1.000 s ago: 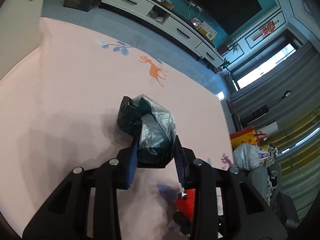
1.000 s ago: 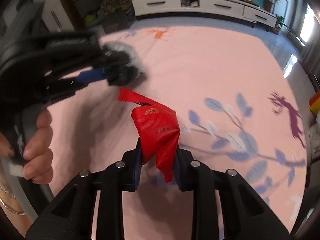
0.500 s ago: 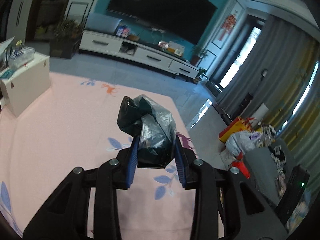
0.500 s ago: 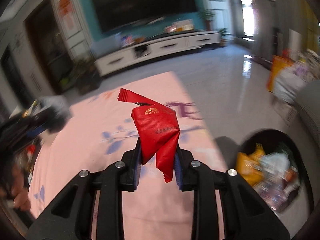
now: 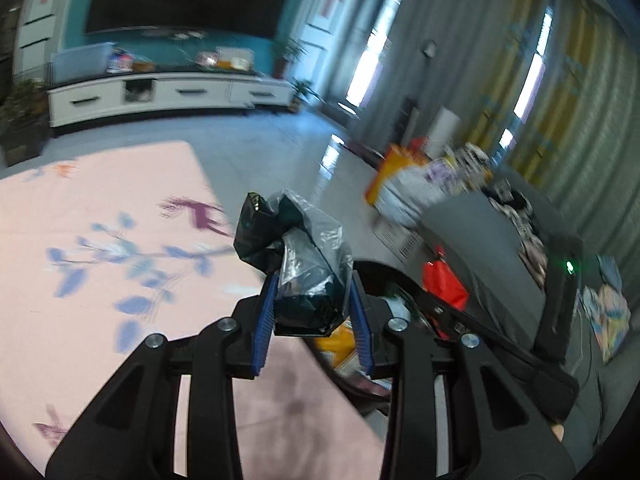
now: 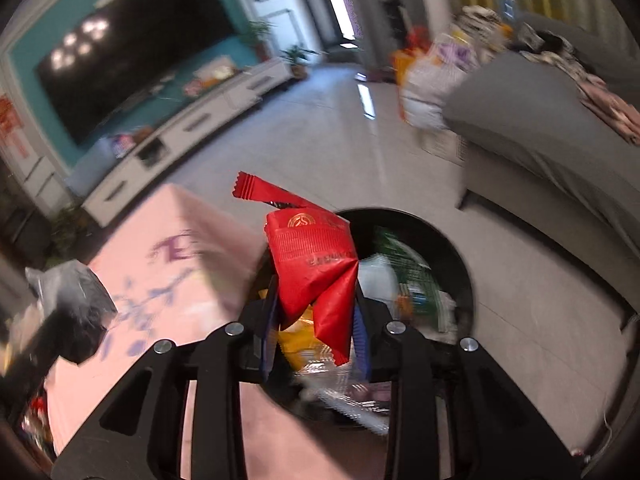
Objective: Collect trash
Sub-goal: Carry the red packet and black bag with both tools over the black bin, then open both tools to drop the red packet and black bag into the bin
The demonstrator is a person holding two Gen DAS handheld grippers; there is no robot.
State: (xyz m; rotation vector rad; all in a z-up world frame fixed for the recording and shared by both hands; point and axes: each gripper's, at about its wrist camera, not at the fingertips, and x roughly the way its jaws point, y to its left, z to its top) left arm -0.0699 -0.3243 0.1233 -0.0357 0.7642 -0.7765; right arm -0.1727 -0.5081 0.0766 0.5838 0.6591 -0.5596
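Note:
My left gripper (image 5: 313, 284) is shut on a crumpled black and grey plastic bag (image 5: 298, 246), which bulges up out of the blue pads above the pink rug's edge. In the right wrist view, a folded red wrapper (image 6: 312, 260) stands between the pads of my right gripper (image 6: 316, 290), whose jaws are opening; the wrapper still touches both pads. It hangs over the near rim of a round black trash bin (image 6: 454, 250) that holds several wrappers. The bin (image 5: 394, 278) lies just right of the left gripper, and the red wrapper (image 5: 444, 284) shows beyond it.
A grey sofa (image 6: 540, 132) stands right of the bin, with stuffed bags (image 6: 428, 68) on the tiled floor at its far end. The pink rug (image 5: 100, 208) spreads to the left. A white TV cabinet (image 5: 160, 94) lines the far teal wall.
Both grippers have swung right, off the middle of the rug and over to the trash bin, each with its load still in the jaws. The views have rolled and the bin has come under the right gripper.

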